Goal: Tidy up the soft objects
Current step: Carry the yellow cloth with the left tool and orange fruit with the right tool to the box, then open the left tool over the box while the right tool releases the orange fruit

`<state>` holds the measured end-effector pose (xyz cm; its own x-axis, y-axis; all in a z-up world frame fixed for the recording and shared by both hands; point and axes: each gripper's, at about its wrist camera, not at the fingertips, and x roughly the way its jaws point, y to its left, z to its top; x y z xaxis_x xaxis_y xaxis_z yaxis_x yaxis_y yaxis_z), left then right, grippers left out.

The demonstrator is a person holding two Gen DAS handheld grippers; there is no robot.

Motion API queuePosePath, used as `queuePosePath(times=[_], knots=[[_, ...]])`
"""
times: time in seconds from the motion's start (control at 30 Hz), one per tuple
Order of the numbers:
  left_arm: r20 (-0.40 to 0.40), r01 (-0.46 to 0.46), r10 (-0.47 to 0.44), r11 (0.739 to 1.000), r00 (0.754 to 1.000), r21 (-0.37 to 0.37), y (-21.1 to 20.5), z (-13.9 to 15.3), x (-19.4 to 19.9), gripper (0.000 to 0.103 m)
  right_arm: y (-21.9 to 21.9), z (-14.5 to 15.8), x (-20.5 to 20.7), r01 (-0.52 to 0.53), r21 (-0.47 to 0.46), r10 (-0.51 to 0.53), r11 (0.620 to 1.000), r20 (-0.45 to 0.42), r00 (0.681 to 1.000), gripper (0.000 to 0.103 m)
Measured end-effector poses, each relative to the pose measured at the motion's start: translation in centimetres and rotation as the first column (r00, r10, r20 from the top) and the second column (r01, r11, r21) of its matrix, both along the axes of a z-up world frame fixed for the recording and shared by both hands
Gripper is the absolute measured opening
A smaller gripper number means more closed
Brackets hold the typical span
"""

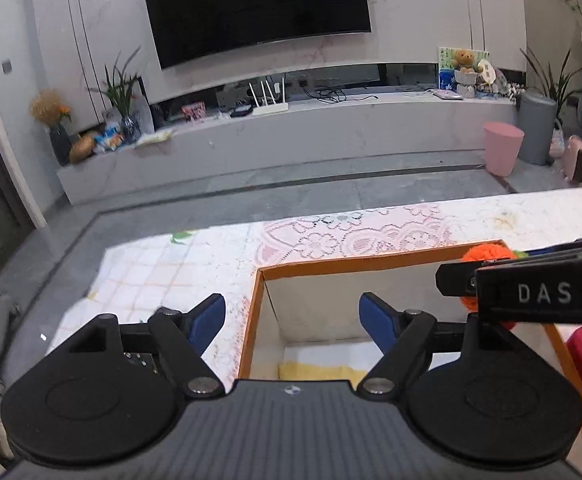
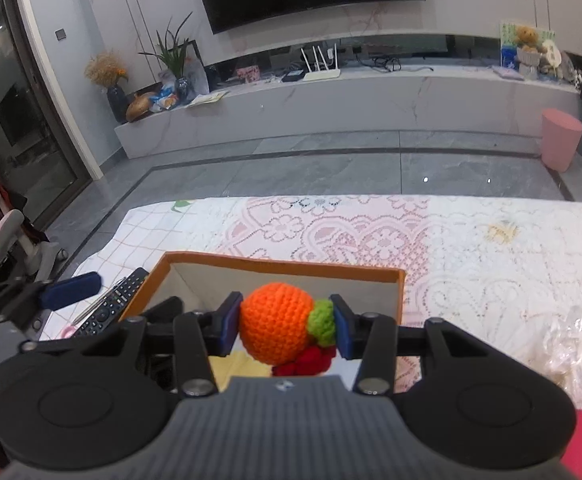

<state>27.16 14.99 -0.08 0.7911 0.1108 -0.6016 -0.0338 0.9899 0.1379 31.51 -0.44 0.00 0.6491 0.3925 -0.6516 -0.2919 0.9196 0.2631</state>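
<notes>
Your right fingers are clamped on the crocheted orange, right above the open box.
Its long axis runs across from pad to pad, green cap to the right; the box floor lies straight below. Your left fingers stand wide apart and empty over the box's left wall, beside the bench.

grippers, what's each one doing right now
Left gripper: open, nothing between its pads, above the box.
Right gripper: shut on the orange crochet toy.
</notes>
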Motion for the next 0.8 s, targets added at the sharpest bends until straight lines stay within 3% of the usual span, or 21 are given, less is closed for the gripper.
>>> queuePosePath(times=[0.13, 0.33, 0.5, 0.67, 0.8], knots=[[-0.001, -0.016, 0.016, 0.998, 1.0, -0.064, 1.9, -0.1, -0.2, 0.091, 0.2, 0.2, 0.6, -0.004, -0.017, 0.004, 1.0, -0.023, 1.0, 0.046], [0.047, -0.039, 0.041, 0.998, 0.998, -0.048, 3.6, 0.1, -1.2, 0.094, 1.5, 0.3, 1.3, -0.034, -0.089, 0.03, 0.995, -0.044, 0.999, 0.046], [0.08, -0.036, 0.041, 0.997, 0.996, -0.061, 4.0, 0.3, -1.4, 0.096, 3.2, -0.4, 1.8, -0.074, -0.225, 0.066, 0.971, -0.041, 0.997, 0.046], [0.051, -0.07, 0.075, 0.993, 0.996, -0.099, 4.0, -0.2, -0.8, 0.096, 4.4, -1.6, 2.5, -0.088, -0.237, 0.07, 0.968, -0.083, 0.994, 0.047], [0.054, -0.06, 0.065, 0.994, 0.996, -0.089, 4.0, -0.3, -1.0, 0.096, 5.1, -2.5, 3.1, -0.083, -0.253, 0.055, 0.964, -0.118, 0.992, 0.047]])
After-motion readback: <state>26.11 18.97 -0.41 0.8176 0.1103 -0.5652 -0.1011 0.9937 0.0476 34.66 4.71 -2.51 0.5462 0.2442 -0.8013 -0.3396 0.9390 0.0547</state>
